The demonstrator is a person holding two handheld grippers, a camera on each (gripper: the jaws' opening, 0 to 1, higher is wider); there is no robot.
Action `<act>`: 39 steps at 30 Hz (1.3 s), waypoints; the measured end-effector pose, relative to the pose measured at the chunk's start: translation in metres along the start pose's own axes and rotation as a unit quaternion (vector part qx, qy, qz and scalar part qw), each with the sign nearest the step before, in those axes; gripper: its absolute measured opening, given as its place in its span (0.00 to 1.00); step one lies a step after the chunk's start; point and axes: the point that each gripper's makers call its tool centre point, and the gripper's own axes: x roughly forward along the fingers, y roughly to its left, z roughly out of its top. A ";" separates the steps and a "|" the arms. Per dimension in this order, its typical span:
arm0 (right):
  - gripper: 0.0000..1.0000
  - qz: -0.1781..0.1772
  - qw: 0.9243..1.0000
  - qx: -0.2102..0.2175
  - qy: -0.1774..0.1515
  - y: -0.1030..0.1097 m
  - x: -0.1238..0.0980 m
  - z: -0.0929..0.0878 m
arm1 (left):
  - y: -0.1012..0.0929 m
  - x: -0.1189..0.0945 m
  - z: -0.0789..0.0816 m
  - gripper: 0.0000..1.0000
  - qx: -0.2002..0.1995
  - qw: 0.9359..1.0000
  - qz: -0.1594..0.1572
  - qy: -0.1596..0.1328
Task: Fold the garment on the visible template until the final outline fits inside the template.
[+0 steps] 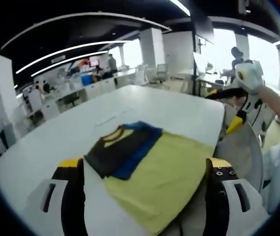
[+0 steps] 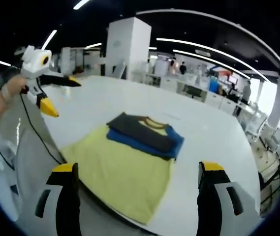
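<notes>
Looking forward along the left gripper (image 1: 144, 182), its jaws stand wide apart and hold nothing. The folded garment (image 1: 144, 164) lies straight ahead between them on the white table (image 1: 56, 142), its yellow near edge close in front of the tips. The right gripper (image 2: 136, 184) is likewise spread and empty, with the same garment (image 2: 130, 157) ahead and just left of centre. From either side the garment's long axis runs away from the jaws, yellow end nearest, dark and blue folded part farthest. By my judgement both grippers sit about equally near that yellow edge. The template is hard to make out: only a faint pale outline shows on the table beyond the collar, and the garment's near corner is cut off low between the left jaws.
</notes>
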 end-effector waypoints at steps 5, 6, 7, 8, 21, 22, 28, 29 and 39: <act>1.00 0.001 1.000 -0.003 0.006 0.000 0.001 -0.003 | 0.002 -0.005 -0.013 1.00 -0.013 1.000 0.005 0.010; 1.00 0.000 1.000 -0.002 0.007 -0.001 0.001 -0.004 | 0.002 -0.006 -0.016 1.00 -0.017 1.000 0.005 0.012; 1.00 -0.001 1.000 0.000 0.007 -0.001 0.001 -0.005 | 0.003 -0.007 -0.020 1.00 -0.022 1.000 0.006 0.013; 1.00 -0.002 1.000 0.002 0.008 -0.002 0.001 -0.007 | 0.004 -0.008 -0.022 1.00 -0.025 1.000 0.007 0.015; 1.00 -0.011 1.000 0.015 0.024 -0.010 0.003 -0.023 | 0.007 -0.013 -0.060 1.00 -0.066 0.996 0.022 0.055; 1.00 -0.012 1.000 0.015 0.024 -0.010 0.004 -0.023 | 0.008 -0.012 -0.063 1.00 -0.070 0.996 0.023 0.059; 1.00 -0.013 0.999 0.021 0.039 -0.012 0.009 -0.033 | 0.009 -0.010 -0.080 1.00 -0.094 0.992 0.024 0.076; 1.00 -0.013 0.999 0.024 0.041 -0.013 0.010 -0.035 | 0.008 -0.009 -0.082 1.00 -0.096 0.992 0.022 0.078; 1.00 -0.014 0.998 0.033 0.056 -0.018 0.020 -0.045 | 0.005 0.000 -0.107 1.00 -0.129 0.985 0.010 0.116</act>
